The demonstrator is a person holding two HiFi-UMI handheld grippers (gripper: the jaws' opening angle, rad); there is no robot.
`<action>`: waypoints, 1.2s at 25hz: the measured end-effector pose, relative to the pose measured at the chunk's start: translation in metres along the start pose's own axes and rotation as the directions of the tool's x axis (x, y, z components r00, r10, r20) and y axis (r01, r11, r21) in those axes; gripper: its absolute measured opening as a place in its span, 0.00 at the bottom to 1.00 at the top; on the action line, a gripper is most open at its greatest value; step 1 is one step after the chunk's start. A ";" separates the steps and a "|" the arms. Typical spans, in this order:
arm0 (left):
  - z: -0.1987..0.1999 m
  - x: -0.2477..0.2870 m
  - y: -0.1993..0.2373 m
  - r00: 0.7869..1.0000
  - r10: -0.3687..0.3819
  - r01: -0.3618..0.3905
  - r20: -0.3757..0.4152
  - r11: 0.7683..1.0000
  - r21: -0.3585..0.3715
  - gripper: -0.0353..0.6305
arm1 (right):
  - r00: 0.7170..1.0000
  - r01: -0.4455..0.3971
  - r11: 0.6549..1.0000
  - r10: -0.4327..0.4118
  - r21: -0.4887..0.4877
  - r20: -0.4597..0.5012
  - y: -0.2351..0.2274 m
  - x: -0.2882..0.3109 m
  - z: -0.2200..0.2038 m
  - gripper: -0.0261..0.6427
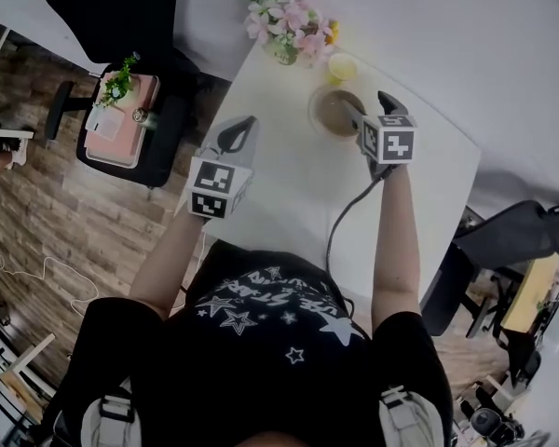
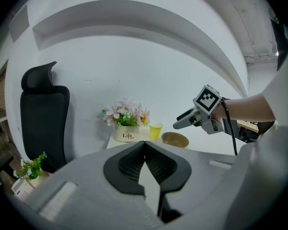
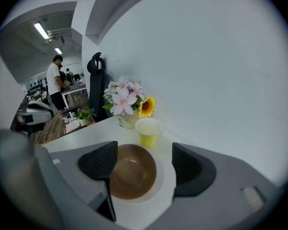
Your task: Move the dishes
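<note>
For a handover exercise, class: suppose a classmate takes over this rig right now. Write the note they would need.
Left gripper: shut, empty, held near the left edge of the white table.
Right gripper: open, with the brown bowl showing between its jaws; not gripping it.
Things: the bowl sits on a white plate at the table's far end, beside a yellow cup and a flower pot.
Done: nothing seems moved yet.
Left: probably close on the dish, lift it and move it.
</note>
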State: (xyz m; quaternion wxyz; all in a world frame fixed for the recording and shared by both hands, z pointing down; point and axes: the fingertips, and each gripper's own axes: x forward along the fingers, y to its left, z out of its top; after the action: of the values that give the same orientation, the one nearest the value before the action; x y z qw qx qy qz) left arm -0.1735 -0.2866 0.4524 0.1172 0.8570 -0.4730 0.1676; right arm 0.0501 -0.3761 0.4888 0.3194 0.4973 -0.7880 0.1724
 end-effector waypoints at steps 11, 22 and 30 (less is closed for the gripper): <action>0.004 -0.015 -0.027 0.997 0.073 -0.073 0.004 0.997 0.014 0.07 | 0.999 -0.037 0.997 0.039 0.074 -0.037 -0.001 -0.010 -0.039 0.29; -0.003 -0.007 -0.027 0.995 0.098 -0.098 -0.017 0.995 -0.001 0.07 | 0.993 -0.015 0.993 0.028 0.115 -0.113 -0.016 0.014 -0.060 0.22; -0.008 0.004 -0.021 0.994 0.100 -0.100 -0.039 0.995 0.003 0.07 | 0.990 -0.027 0.987 0.048 0.158 -0.136 -0.019 0.031 -0.069 0.17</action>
State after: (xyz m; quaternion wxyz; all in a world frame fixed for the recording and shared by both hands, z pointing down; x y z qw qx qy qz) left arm -0.1549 -0.2758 0.4605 0.1173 0.8288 -0.5129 0.1903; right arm 0.0809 -0.3652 0.5594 0.3305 0.4925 -0.7572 0.2737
